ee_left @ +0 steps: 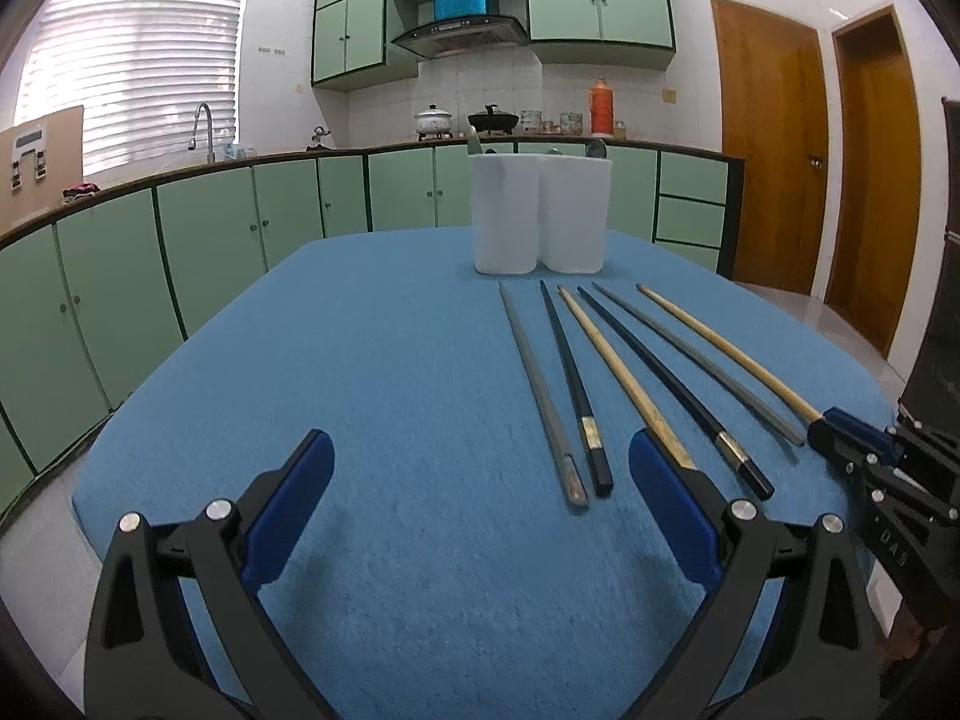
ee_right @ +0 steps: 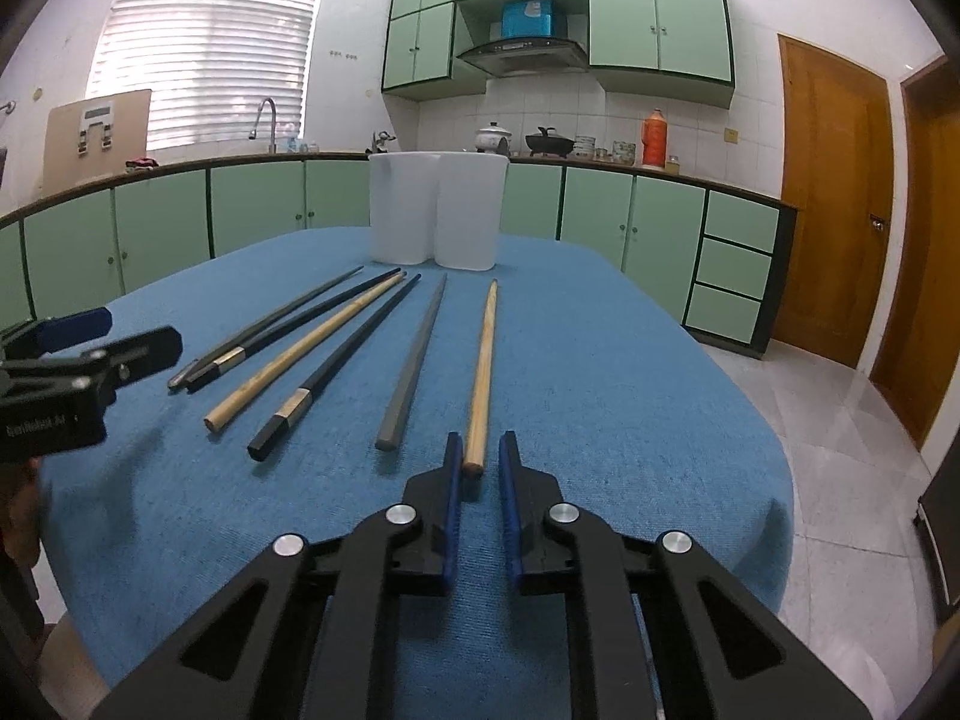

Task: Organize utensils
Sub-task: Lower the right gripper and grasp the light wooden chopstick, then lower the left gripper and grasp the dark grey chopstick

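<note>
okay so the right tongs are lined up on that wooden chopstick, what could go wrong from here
The right tongs straddle only the very end of the rightmost wooden chopstick, so it may pivot or slip when lifted. The grey chopstick lies close beside it and could get nudged. The white holder already holds utensils, which may block insertion.

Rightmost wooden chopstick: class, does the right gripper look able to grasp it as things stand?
Probably yes. The right gripper is open with the chopstick's near end between its fingers, and nothing lies in the way.
</note>
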The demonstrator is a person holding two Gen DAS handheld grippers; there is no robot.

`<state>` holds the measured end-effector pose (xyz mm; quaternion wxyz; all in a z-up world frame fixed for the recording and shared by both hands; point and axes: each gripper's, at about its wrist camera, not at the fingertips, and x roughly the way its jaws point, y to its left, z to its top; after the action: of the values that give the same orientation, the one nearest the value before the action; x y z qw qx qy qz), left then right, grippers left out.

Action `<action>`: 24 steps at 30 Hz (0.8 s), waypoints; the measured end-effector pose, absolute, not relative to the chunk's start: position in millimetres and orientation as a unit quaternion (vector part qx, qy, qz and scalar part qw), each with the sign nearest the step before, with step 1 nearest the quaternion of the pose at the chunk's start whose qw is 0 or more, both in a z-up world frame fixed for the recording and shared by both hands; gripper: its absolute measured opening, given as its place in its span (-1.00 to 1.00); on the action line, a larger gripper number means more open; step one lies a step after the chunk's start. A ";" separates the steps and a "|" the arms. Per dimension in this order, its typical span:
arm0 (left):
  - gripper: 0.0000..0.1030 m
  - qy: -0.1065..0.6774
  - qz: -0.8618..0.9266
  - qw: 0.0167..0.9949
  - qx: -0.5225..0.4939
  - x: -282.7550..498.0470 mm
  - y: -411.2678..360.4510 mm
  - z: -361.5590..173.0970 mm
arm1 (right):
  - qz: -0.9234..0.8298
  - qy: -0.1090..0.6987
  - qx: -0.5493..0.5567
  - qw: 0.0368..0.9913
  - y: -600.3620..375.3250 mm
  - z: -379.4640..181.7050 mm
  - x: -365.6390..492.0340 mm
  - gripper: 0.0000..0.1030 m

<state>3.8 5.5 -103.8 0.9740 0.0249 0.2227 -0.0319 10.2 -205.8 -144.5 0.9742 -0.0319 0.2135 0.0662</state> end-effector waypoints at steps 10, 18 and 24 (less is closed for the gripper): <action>0.41 0.251 -0.036 0.967 0.022 7.8 5.1 -111.0 | 0.068 0.216 -0.030 0.974 -206.8 -144.4 12.2 -0.76; 0.32 0.263 -0.036 0.964 0.025 12.4 -0.3 -113.4 | 0.067 0.217 -0.031 0.973 -206.4 -143.6 13.7 -0.76; 0.06 0.262 -0.039 0.964 0.025 14.8 -5.8 -112.5 | 0.066 0.215 -0.033 0.974 -205.9 -145.6 15.7 -0.76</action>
<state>14.8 -5.8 -112.5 0.9639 0.0250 0.2623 -0.0394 15.7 -205.9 -145.6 0.9737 -0.0333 0.2153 0.0660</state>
